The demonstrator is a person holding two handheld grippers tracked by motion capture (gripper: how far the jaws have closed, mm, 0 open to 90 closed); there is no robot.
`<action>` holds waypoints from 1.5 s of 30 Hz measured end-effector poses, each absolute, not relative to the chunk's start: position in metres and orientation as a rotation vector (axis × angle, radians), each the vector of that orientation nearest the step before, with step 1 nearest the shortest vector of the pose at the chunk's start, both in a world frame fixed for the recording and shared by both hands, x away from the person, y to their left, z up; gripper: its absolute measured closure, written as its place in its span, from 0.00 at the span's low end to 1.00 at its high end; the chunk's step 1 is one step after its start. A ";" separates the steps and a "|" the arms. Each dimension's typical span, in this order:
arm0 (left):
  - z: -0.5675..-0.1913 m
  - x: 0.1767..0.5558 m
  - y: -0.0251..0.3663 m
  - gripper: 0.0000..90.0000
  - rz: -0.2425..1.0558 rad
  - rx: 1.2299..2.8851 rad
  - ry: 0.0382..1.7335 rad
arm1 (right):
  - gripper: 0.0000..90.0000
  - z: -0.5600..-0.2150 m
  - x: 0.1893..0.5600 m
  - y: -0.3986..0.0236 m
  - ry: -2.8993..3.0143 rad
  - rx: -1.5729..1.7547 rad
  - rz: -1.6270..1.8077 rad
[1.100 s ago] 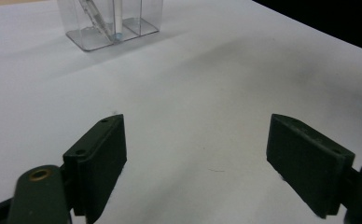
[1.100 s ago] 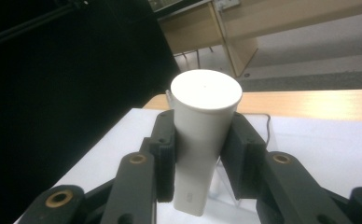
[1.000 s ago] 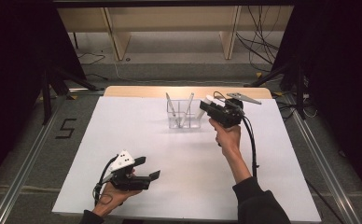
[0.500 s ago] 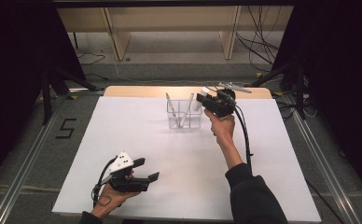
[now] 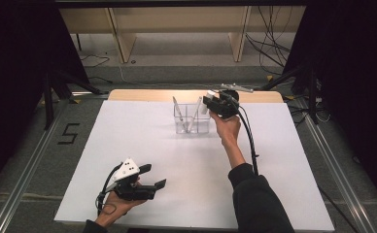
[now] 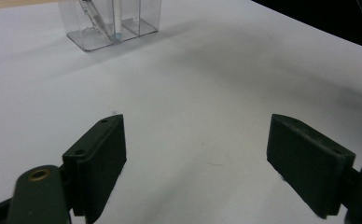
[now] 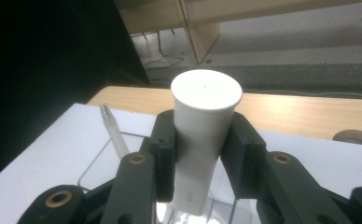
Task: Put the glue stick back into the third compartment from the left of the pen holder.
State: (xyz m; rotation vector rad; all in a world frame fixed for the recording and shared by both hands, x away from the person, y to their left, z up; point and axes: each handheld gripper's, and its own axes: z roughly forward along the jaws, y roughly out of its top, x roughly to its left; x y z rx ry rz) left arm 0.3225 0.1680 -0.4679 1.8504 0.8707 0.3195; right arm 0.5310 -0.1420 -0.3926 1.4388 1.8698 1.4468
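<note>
The right gripper (image 7: 201, 154) has its 2 matte black jaws clamped on a white tube (image 7: 202, 135), a smooth plastic-looking cylinder with a flat round cap end that flares wider toward the top. From the high view that gripper (image 5: 210, 103) sits up at the far side of the table (image 5: 274, 160), right above the right-hand part of a clear organizer (image 5: 192, 119), a see-through boxy thing with thin glossy walls and compartments. The tube's lower end sits just over the organizer's rim in the right gripper view, though I can't tell if it touches the bottom. A slim white pen (image 5: 179, 112) leans tilted in the organizer, and the right gripper view shows its tip poking up at the left. The left gripper (image 5: 152, 177) rests low at the near left, well away from all that, jaws spread wide with nothing between them. The left gripper view gives you the flat rubbery pads (image 6: 100, 154) up close over the plain white tabletop, plus the organizer's clear base (image 6: 109, 28) far off, which the high view blurs. Beyond the white sheet there's a bare wooden edge (image 5: 152, 94).
</note>
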 end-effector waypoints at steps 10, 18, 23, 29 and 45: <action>-0.468 0.322 0.168 0.21 0.325 1.852 0.865 | 0.75 -0.402 0.537 -0.139 1.897 1.450 1.377; -0.468 0.322 0.168 0.21 0.328 1.855 0.863 | 0.75 -0.408 0.539 -0.137 1.938 1.467 1.352; -0.468 0.323 0.168 0.21 0.326 1.853 0.866 | 0.60 -0.409 0.539 -0.137 1.959 1.467 1.361; -0.469 0.323 0.168 0.21 0.325 1.856 0.868 | 0.51 -0.397 0.531 -0.144 1.955 1.432 1.383; -0.469 0.323 0.167 0.21 0.318 1.860 0.868 | 0.41 -0.388 0.481 -0.157 2.063 1.298 1.453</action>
